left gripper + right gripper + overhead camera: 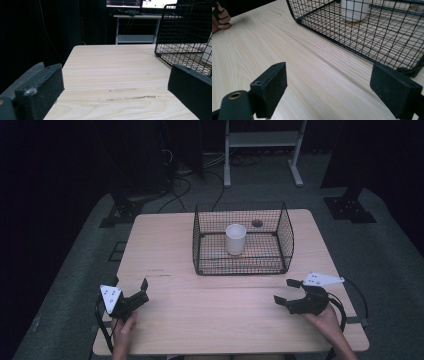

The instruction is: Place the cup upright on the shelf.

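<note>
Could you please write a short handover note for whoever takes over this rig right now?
Left gripper: open, holding nothing, low over the near left of the table.
Right gripper: open, holding nothing, at the near right, pointing toward the wire basket.
White cup: upright inside the basket, mid-table, untouched by either gripper.
Done: the cup already sits in the basket.
Left: probably only to draw both grippers back, or reach in if the cup must come out.
</note>
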